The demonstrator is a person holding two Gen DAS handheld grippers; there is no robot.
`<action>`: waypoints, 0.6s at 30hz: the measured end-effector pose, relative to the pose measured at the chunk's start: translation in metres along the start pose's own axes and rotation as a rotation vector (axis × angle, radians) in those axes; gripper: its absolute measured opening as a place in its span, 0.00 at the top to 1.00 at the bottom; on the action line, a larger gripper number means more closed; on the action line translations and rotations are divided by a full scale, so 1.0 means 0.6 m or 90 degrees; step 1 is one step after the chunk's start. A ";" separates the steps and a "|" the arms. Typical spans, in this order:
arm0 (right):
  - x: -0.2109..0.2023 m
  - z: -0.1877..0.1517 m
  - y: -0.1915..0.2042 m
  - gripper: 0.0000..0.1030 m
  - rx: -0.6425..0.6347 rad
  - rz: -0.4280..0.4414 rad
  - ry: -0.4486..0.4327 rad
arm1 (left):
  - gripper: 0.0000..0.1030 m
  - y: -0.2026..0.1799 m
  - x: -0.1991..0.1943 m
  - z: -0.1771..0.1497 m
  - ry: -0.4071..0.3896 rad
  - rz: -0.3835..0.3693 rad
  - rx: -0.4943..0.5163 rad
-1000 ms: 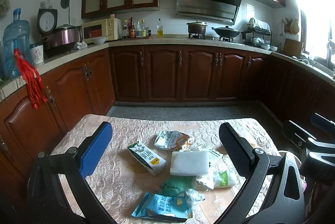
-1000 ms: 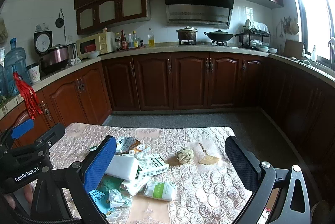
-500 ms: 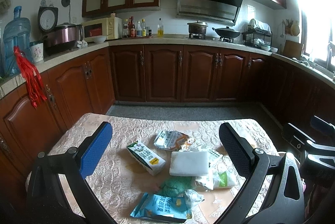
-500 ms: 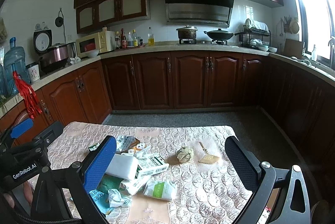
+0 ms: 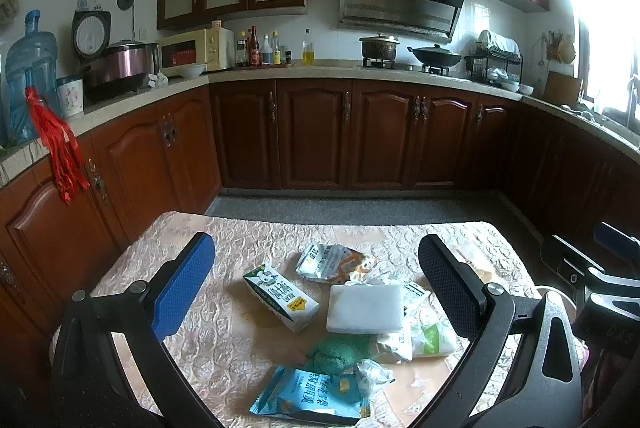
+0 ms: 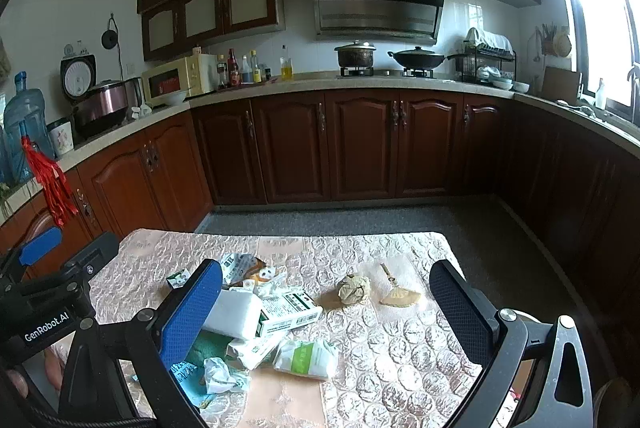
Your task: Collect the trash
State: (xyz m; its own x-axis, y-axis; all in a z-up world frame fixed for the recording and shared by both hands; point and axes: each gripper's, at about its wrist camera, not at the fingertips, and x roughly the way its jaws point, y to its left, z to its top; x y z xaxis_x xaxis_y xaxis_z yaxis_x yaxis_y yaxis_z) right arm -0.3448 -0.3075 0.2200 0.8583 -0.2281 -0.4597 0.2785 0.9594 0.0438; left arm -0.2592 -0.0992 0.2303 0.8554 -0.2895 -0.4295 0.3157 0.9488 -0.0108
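Trash lies in a pile on the table point(image 5: 224, 332): a milk carton point(image 5: 280, 297), a white foam block point(image 5: 365, 309), a crumpled snack bag point(image 5: 328, 262), a green scrunched wad point(image 5: 340, 351), a blue snack bag point(image 5: 312, 397) and a white-green wrapper point(image 5: 424, 342). My left gripper point(image 5: 316, 280) is open and empty, held above the pile. My right gripper point(image 6: 326, 302) is open and empty above the table. In the right wrist view I see the foam block point(image 6: 234, 313), a small box point(image 6: 290, 313), a wrapper point(image 6: 306, 358), a crumpled paper ball point(image 6: 354, 288) and a peel scrap point(image 6: 400, 297).
The table point(image 6: 400, 360) has a quilted beige cover and stands in a kitchen with dark wood cabinets point(image 5: 312, 136) behind. The other gripper shows at the right edge of the left wrist view point(image 5: 600, 280) and the left edge of the right wrist view point(image 6: 44, 292).
Both grippers stay open and empty. The views have shifted only slightly; the trash has not moved.
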 end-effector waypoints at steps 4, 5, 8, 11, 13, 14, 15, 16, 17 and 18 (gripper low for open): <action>0.007 -0.004 -0.002 0.00 -0.003 0.004 0.008 | 0.01 0.006 0.009 -0.002 0.010 -0.001 0.000; 0.008 -0.005 -0.003 0.00 -0.005 0.004 0.009 | 0.01 0.009 0.011 -0.004 0.016 -0.004 -0.002; 0.022 -0.008 -0.013 0.00 -0.014 0.009 0.032 | 0.01 0.030 0.023 -0.009 0.039 -0.015 0.000; 0.046 -0.020 -0.036 0.00 -0.017 0.017 0.079 | 0.01 0.048 0.038 -0.020 0.075 -0.035 0.007; 0.062 -0.032 -0.050 0.00 -0.012 0.029 0.113 | 0.01 0.065 0.053 -0.033 0.111 -0.049 0.001; 0.070 -0.037 -0.056 0.00 -0.007 0.039 0.130 | 0.01 0.073 0.061 -0.040 0.127 -0.057 -0.001; 0.085 -0.047 -0.063 0.01 0.005 0.057 0.154 | 0.01 0.082 0.071 -0.051 0.148 -0.063 -0.002; 0.093 -0.054 -0.067 0.03 0.015 0.069 0.166 | 0.01 0.084 0.075 -0.057 0.157 -0.065 -0.002; 0.101 -0.061 -0.069 0.05 0.024 0.080 0.176 | 0.01 0.089 0.082 -0.064 0.170 -0.068 -0.001; 0.114 -0.069 -0.070 0.09 0.033 0.097 0.192 | 0.01 0.093 0.090 -0.076 0.189 -0.079 0.003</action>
State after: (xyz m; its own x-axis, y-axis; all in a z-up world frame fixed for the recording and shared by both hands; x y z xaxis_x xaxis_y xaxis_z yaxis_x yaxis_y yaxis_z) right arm -0.3157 -0.3568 0.1501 0.7274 -0.0165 -0.6860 0.1856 0.9672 0.1735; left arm -0.2139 -0.0560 0.1655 0.6530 -0.3522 -0.6705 0.4120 0.9080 -0.0757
